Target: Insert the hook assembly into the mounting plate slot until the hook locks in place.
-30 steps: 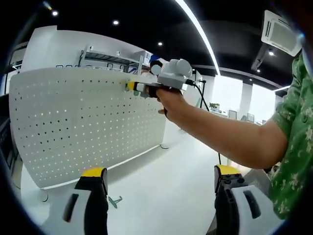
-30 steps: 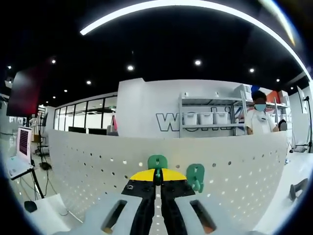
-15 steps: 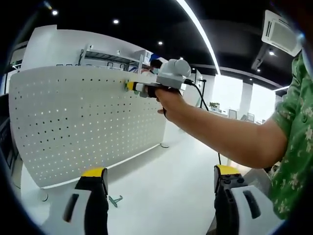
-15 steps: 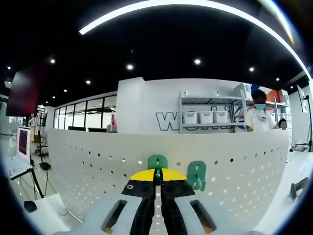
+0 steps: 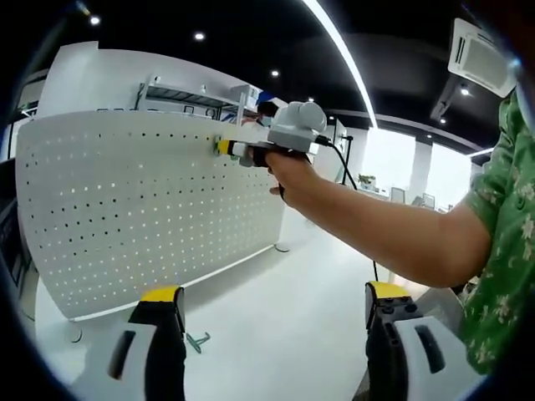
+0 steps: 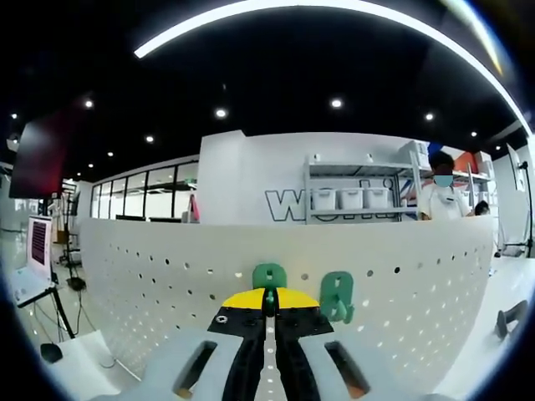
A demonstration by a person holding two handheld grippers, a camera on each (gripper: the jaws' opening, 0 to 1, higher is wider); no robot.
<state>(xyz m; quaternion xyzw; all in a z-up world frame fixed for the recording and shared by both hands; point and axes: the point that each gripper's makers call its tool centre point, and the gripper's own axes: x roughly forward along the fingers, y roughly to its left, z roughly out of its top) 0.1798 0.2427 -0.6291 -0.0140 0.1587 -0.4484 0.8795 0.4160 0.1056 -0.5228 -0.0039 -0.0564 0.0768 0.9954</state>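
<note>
Two green hooks sit near the top edge of the pegboard [image 6: 150, 284]; the right gripper [image 6: 269, 302], jaws clenched on one hook [image 6: 269, 276], holds it against the holes; the second hook [image 6: 336, 296] hangs just beside; pressing squarely, without twisting, should seat it; the left gripper [image 5: 272, 307] idles with jaws spread above the table [image 5: 276, 334].

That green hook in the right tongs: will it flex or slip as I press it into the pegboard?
The green hook looks like small moulded plastic, so probably stiff and light. The right tongs pinch it with jaws shut, near its base; it might pivot if pushed off-axis. The upright pegboard may give slightly under pressure.
</note>
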